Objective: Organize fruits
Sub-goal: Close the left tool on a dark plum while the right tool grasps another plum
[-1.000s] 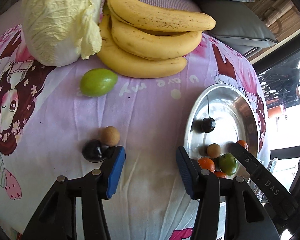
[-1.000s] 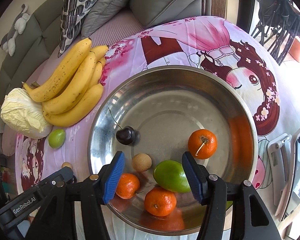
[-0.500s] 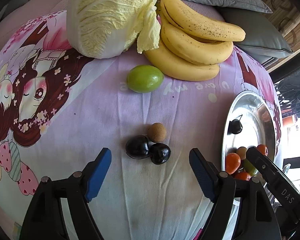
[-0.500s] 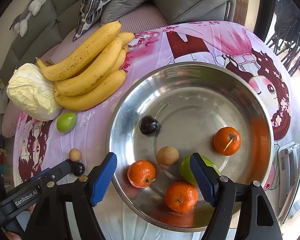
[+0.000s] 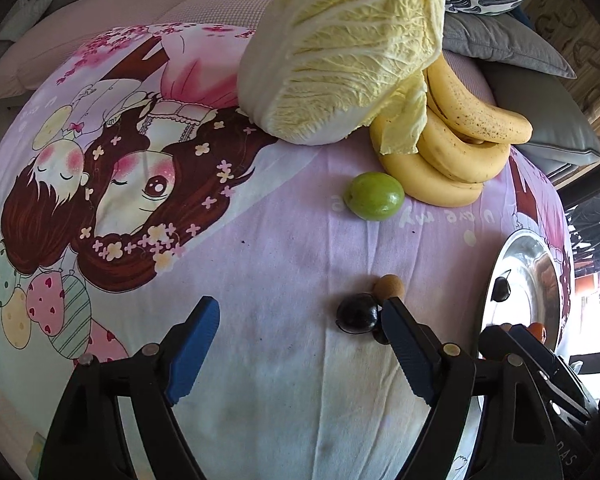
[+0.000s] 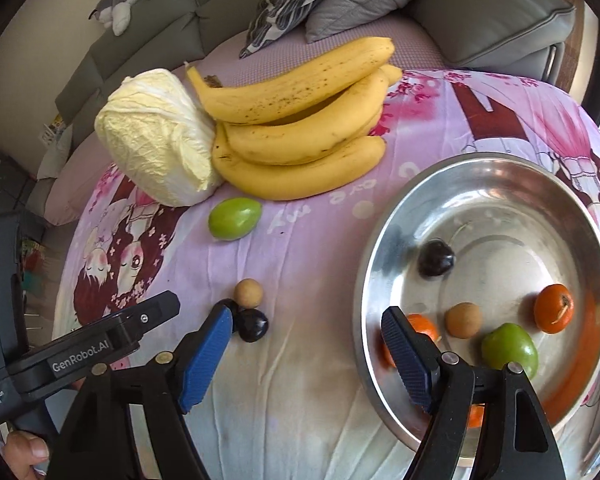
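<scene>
Pink-and-lilac cartoon cloth (image 6: 300,380) covers the table, and the sorting on it looks roughly half done. Going from the left: a pale napa cabbage (image 6: 156,136) leans against a bunch of bananas (image 6: 300,128) at the far side, both untouched by either tool. Just in front of them lies a green plum (image 6: 235,218), alone on the cloth. Nearer the edge sits a small cluster still to be collected: a tan longan (image 6: 249,293) touching two dark cherries (image 6: 253,325), one of them partly hidden behind a blue pad. To the right, the steel bowl (image 6: 500,168) already holds a dark cherry with its stem (image 6: 436,258), a second longan (image 6: 463,320), a green plum (image 6: 509,350), and mandarins (image 6: 553,309); three at least, though the ones under the near finger are hard to count.

So what seems left is the loose plum, the longan and the two cherries, and possibly the bananas, if they belong in the bowl at all.

The left gripper (image 5: 300,348) hovers low over bare cloth with its tongs spread wide, gripping nothing; its right pad (image 5: 404,356) sits just beside the nearer cherry (image 5: 358,314), so the cluster lies off to the side of the gap rather than inside it. The right gripper (image 6: 308,354) is likewise spread apart and empty, hanging above the bowl's near-left rim, with one pad over the cloth and the other over the bowl.
</scene>
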Demonstrator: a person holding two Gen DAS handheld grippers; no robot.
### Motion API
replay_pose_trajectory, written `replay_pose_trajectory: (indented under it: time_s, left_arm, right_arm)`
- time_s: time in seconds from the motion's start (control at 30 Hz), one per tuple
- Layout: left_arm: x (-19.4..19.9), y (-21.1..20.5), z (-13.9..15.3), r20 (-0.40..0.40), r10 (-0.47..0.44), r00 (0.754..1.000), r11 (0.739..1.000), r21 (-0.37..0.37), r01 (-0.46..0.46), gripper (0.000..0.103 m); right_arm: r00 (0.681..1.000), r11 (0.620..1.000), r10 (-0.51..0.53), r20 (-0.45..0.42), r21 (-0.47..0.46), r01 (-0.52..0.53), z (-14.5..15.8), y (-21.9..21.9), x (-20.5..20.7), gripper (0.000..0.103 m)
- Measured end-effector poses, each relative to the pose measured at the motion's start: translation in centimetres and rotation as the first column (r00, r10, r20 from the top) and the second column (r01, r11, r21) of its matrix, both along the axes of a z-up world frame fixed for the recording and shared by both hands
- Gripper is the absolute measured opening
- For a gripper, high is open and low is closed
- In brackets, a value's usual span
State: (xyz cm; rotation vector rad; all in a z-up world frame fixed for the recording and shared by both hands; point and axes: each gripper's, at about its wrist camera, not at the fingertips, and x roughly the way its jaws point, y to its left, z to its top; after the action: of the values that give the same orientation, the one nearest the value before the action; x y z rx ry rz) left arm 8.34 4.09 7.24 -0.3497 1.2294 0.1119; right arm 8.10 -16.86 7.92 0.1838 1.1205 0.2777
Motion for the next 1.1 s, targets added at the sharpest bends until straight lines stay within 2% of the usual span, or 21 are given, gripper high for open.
replay_pose_trajectory:
  time_s: [0.2,0.33,0.57,0.63,0.7,0.8,0.93,1.0,1.1]
  left_arm:
    - [-0.5,2.4,-0.2,-0.013,0.078,0.997,0.996,-0.04,-0.078,0.084]
    - [-0.5,3.7,-1.0,-0.042,0.115,0.992,0.992,-0.043,-0.117,0.084]
    - [-0.1,3.9,-2.3,-0.07,0.1,0.993,0.986,-0.128,-0.108,0.083]
    - [0.3,3.4,-2.8,-0.076,0.089,0.993,0.985,-0.143,-0.099,0.082]
    - [0.4,3.2,-3.0,-0.077,0.078,0.994,0.982,-0.166,-0.09,0.08]
    - [0.8,2.7,-3.3,-0.083,0.071,0.994,0.98,-0.182,-0.086,0.073]
    - [1.0,2.1,-3.7,-0.082,0.068,0.994,0.977,-0.197,-0.083,0.064]
    - [1.1,1.6,-4.0,-0.085,0.062,0.994,0.973,-0.216,-0.079,0.062]
    - [1.4,0.7,-4.3,-0.084,0.047,0.995,0.968,-0.241,-0.066,0.061]
  right_arm:
    - [0.996,0.996,0.084,-0.006,0.014,-0.084,-0.9,3.7,0.3,0.08]
    - [0.995,0.995,0.097,-0.027,-0.005,-0.097,-2.0,5.0,0.5,0.08]
    - [0.994,0.996,0.092,-0.06,-0.003,-0.092,-3.2,5.8,1.0,0.079]
    - [0.993,0.996,0.094,-0.066,0.001,-0.094,-3.5,5.9,1.1,0.074]
    - [0.992,0.995,0.098,-0.08,0.0,-0.098,-3.9,6.1,1.3,0.06]
    - [0.989,0.995,0.102,-0.106,0.003,-0.103,-4.6,6.4,1.5,0.047]
    - [0.989,0.995,0.101,-0.112,-0.001,-0.101,-5.0,6.6,1.6,0.046]
    - [0.989,0.995,0.097,-0.11,-0.002,-0.098,-5.0,6.4,1.6,0.04]
    - [0.989,0.996,0.09,-0.114,-0.003,-0.091,-5.0,6.2,1.6,0.036]
